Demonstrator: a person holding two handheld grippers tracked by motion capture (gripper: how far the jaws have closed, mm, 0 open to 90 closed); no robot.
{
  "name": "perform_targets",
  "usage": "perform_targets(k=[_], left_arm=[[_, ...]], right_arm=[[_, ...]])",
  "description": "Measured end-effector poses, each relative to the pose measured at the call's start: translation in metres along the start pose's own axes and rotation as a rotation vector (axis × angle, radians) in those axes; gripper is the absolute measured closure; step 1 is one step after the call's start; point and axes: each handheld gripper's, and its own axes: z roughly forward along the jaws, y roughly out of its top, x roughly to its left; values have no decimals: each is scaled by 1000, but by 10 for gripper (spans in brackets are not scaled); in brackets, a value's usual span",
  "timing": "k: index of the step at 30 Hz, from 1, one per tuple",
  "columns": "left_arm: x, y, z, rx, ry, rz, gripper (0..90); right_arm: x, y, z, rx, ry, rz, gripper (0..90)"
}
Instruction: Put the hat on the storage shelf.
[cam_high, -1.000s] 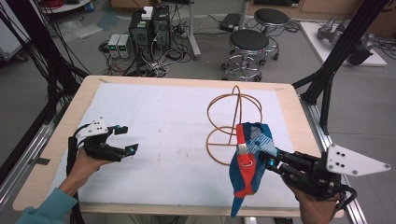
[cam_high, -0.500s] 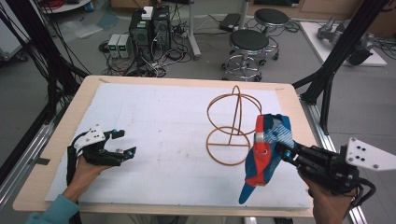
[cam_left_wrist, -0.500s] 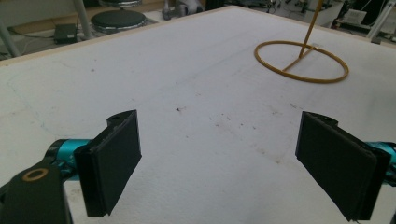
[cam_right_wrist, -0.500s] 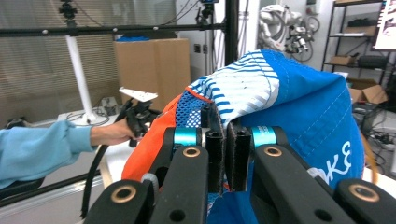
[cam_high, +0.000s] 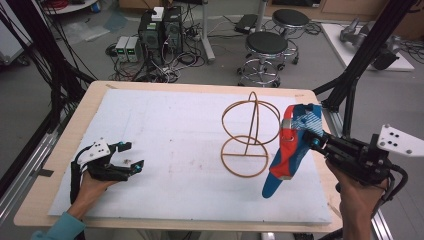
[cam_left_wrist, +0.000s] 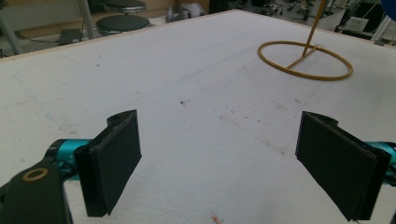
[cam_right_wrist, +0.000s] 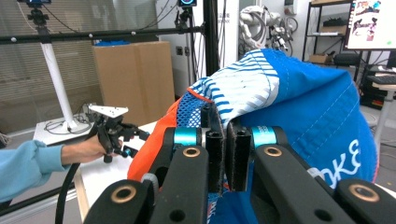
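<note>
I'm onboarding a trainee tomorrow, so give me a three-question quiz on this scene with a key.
1. True or false: the left tool grips the cap.
2. Which thing stands on the white mat beside the blue, orange and white cap?
A. a wire stand
B. a mug
C. a cardboard box
3. Fill in: the right tool is ____ on the cap's fabric.

Key:
1. False. Its jaws stand open over bare mat, nothing between them.
2. A. The wire stand, made of golden hoops.
3. Shut. The cap hangs from it, lifted clear of the mat.
</note>
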Motion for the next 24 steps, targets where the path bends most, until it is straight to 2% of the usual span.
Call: perform_targets(k=[8, 18, 24], left_arm=[[0, -13, -1, -8, 5, -18, 144], [0, -13, -1, -12, 0, -8, 144], [0, -13, -1, -12, -3, -10, 144]], right_arm=[[-10, 15, 14, 16, -25, -7, 884], [-27, 33, 34, 29, -63, 4, 884], [-34, 41, 49, 31, -64, 14, 884]])
